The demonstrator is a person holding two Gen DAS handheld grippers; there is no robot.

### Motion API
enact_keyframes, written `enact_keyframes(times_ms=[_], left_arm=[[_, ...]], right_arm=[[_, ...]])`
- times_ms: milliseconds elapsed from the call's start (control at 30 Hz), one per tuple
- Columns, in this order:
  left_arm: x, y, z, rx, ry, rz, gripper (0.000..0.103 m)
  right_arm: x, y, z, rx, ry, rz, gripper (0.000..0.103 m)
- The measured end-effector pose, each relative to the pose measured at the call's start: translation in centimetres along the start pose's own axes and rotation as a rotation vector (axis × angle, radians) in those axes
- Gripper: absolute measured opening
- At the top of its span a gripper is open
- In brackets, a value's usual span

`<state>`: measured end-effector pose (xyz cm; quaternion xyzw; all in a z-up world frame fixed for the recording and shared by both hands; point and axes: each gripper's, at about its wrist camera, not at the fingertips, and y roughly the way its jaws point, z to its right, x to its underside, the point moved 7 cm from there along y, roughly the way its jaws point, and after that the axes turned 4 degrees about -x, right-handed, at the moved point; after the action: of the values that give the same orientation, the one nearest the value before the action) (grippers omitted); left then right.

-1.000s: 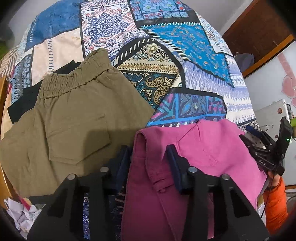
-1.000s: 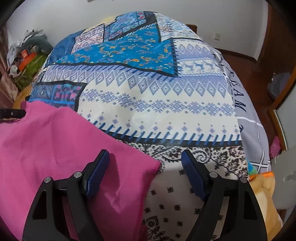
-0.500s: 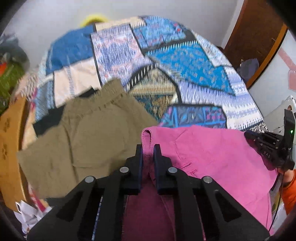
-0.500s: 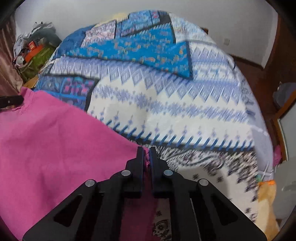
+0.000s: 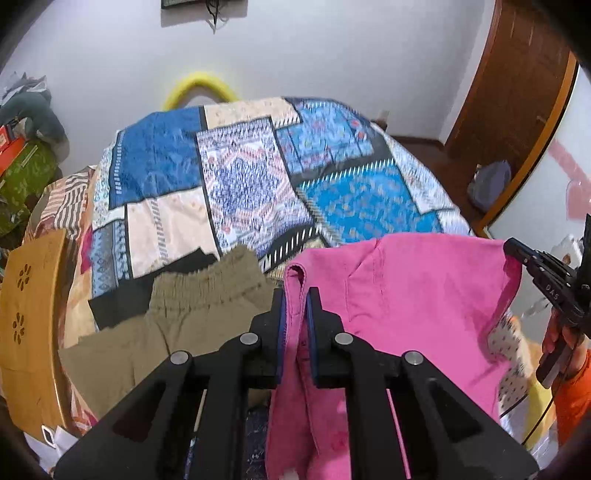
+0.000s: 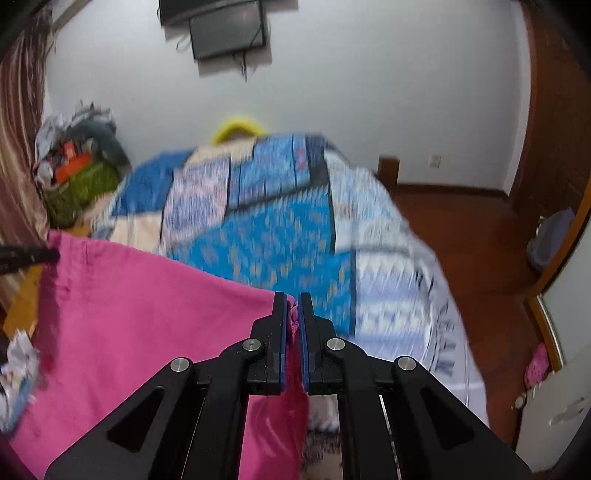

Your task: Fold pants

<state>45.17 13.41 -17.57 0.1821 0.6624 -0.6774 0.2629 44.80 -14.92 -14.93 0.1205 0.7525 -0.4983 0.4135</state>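
Lifted off the bed [image 5: 258, 177] now: pink pants [image 5: 424, 295], clamped by left gripper [image 5: 294, 295] and right gripper [image 6: 291, 306], stamped "DAS".

A patchwork bedspread [image 5: 251, 177] covers the bed, olive shorts [image 5: 177, 317] lie on it over a black garment [image 5: 122, 299], yellow ring [image 5: 199, 86] behind, wall screen [image 6: 229, 31] above.

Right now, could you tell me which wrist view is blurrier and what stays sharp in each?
Right wrist view: the patchwork blue bedspread is heavily motion-smeared, while the right claw gripping the pink cotton pants stays crisp. Left wrist view: milder blur on the bedspread, with the left claw sharp. Both views bow at the edges.
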Motion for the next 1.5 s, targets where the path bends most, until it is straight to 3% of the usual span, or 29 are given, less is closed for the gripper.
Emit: enact_keyframes(times_ms=[200,767,1233,1500], left_arm=[[0.9,-1.7,-0.1,0.013,0.015,0.02,0.01],[11.4,-9.8,0.7,0.035,0.095,0.081,0.01],[22.8,-10.3,0.0,0.04,0.09,-0.028,0.01],[26.2,-9.8,-0.5,0.019,0.091,-0.08,0.011]], right_arm=[[-0.9,-2.4,-1.5,-0.033,-0.008,0.059,0.005],[6.8,-11.6,-5.8,-0.133,0.028,0.049,0.005],[15.7,-14.3,-9.7,-0.153,0.048,-0.054,0.005],[19.9,-13.8,-9.3,-0.141,0.108,-0.13,0.006]])
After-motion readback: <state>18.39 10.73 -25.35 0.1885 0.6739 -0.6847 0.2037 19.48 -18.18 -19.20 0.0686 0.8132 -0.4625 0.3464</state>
